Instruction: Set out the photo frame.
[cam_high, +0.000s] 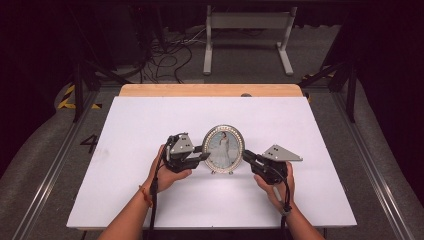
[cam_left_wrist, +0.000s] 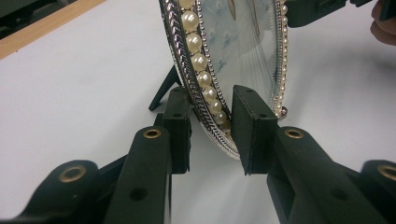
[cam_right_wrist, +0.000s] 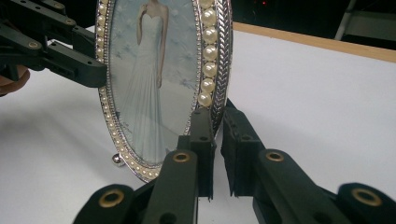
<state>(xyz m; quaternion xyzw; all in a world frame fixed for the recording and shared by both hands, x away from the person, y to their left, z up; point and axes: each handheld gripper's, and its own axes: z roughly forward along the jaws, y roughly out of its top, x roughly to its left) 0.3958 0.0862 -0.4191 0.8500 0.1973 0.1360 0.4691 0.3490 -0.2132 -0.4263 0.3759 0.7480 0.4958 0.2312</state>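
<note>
An oval silver picture frame (cam_high: 223, 148) with a pearl border stands upright on the white table (cam_high: 150, 120) and holds a photo of someone in a white dress. My left gripper (cam_high: 205, 156) is at its left edge and my right gripper (cam_high: 245, 156) at its right edge. In the left gripper view the jaws (cam_left_wrist: 210, 121) straddle the lower rim of the frame (cam_left_wrist: 243, 46), one pad on the back and one on the front. In the right gripper view the jaws (cam_right_wrist: 217, 135) stand narrow on the frame's (cam_right_wrist: 149, 84) rim below the pearls. Its black back leg (cam_left_wrist: 163, 88) rests on the table.
A wooden strip (cam_high: 210, 90) runs along the table's far edge. On the floor beyond it are a white metal stand (cam_high: 247, 30) and loose cables (cam_high: 165, 55). Dark rails (cam_high: 372, 165) flank the table on both sides.
</note>
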